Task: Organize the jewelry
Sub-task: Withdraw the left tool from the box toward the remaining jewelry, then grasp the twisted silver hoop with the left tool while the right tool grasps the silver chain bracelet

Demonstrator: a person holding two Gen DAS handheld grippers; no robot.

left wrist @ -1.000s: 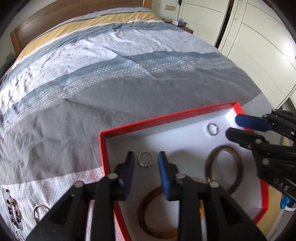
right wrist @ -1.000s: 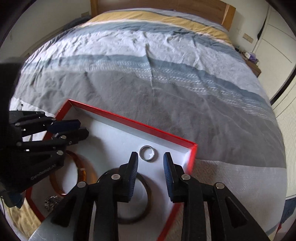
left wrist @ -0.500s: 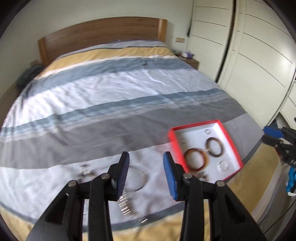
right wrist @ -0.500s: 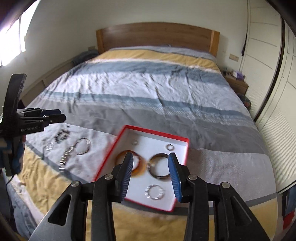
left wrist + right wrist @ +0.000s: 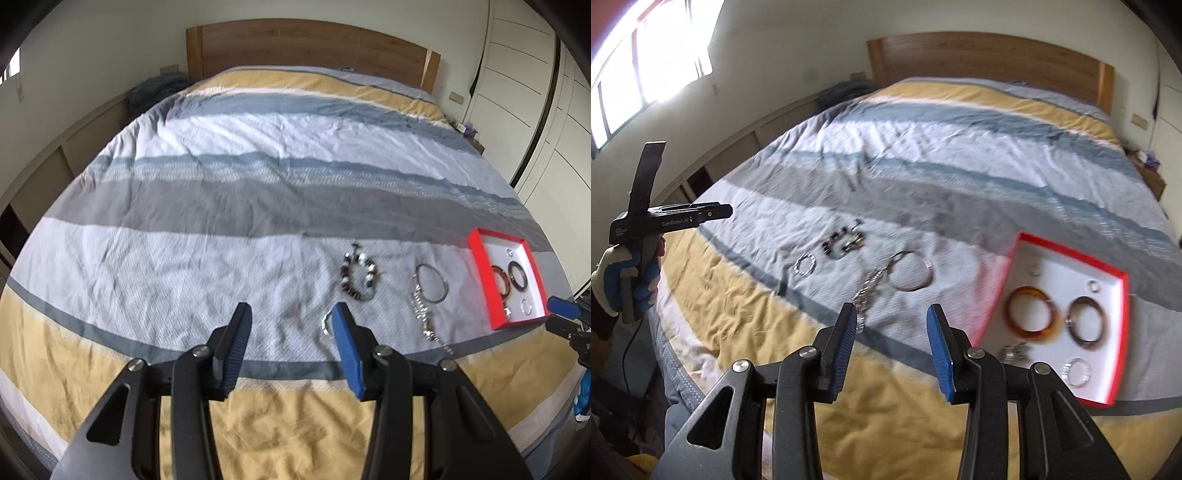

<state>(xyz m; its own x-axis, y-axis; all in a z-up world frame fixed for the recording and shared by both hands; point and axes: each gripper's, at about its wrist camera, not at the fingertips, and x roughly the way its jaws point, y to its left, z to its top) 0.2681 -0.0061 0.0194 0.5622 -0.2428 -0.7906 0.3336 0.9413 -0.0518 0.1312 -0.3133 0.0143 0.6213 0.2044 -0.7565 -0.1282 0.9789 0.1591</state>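
A red box (image 5: 1067,254) (image 5: 480,266) with a white inside lies on the bed at the right. It holds an amber bangle (image 5: 1030,291), a dark bangle (image 5: 1071,325), a silver bracelet (image 5: 1067,367) and small rings. Loose on the duvet lie a beaded bracelet (image 5: 347,284) (image 5: 844,243), a silver bangle (image 5: 421,267) (image 5: 925,260), a chain (image 5: 424,317) (image 5: 868,291) and a small silver bracelet (image 5: 325,321) (image 5: 798,271). My left gripper (image 5: 291,317) (image 5: 729,210) hangs above the bed's near edge, its jaws opening and empty. My right gripper (image 5: 891,317) (image 5: 550,314) is open and empty, left of the box.
A striped duvet (image 5: 258,206) covers the whole bed, with a wooden headboard (image 5: 314,48) at the far end. White wardrobe doors (image 5: 554,110) stand at the right and a low ledge (image 5: 746,147) under a window at the left. A gloved hand (image 5: 628,280) holds the left gripper.
Both grippers have pulled back and up from inside the red box and swung left. The loose jewelry on the duvet has come into view. Both pairs of jaws stand wider.
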